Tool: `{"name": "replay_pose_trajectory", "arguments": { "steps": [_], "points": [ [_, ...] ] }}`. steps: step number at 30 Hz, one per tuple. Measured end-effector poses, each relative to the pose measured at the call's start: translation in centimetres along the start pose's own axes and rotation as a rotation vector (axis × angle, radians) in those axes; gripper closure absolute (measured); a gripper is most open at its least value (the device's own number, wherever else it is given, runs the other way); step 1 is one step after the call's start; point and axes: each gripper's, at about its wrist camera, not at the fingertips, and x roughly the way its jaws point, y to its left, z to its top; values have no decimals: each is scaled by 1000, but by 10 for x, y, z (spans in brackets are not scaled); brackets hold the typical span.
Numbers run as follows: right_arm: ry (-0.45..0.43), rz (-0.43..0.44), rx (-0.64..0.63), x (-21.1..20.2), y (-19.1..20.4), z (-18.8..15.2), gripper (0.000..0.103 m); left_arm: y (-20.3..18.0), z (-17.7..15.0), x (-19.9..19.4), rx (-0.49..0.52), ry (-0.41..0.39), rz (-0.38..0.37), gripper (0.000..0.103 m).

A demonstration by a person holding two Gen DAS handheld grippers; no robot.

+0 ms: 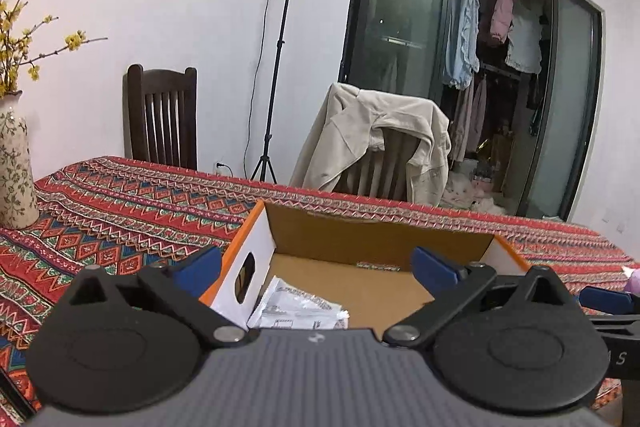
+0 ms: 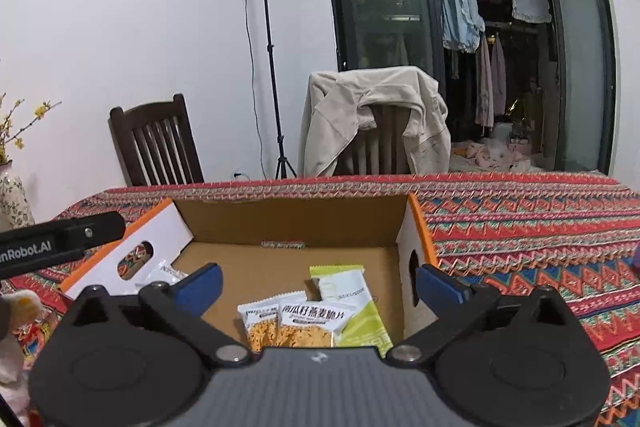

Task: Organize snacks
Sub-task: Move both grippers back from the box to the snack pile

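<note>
An open cardboard box [image 1: 372, 235] with orange rim and white walls stands on the patterned tablecloth; it also shows in the right wrist view [image 2: 292, 219]. In the left wrist view a white printed snack packet [image 1: 300, 309] lies on its floor. In the right wrist view two orange-and-white snack packets [image 2: 296, 323] and a green-and-white packet [image 2: 352, 303] lie inside, with a clear wrapper [image 2: 168, 269] by the left wall. My left gripper [image 1: 318, 269] is open and empty above the box's near edge. My right gripper [image 2: 318, 285] is open and empty above the packets.
A floral vase [image 1: 14, 167] with yellow blossoms stands at the table's left. A dark wooden chair [image 1: 162, 115] and a chair draped with a beige jacket [image 1: 376, 143] stand behind the table. A light stand [image 1: 280, 39] is by the wall. The left gripper's body [image 2: 60, 239] shows at the left.
</note>
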Motion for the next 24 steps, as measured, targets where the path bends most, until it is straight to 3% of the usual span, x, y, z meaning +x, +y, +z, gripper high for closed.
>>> {"name": "replay_pose_trajectory", "arguments": {
  "steps": [10,24],
  "points": [
    [-47,12,-39,-55,10,10,0,-7,14,-54,33,-49,-15,0],
    [21,6,-102,-104,20,-36,0,23,-27,-101,52,24,-14,0]
  ]
}}
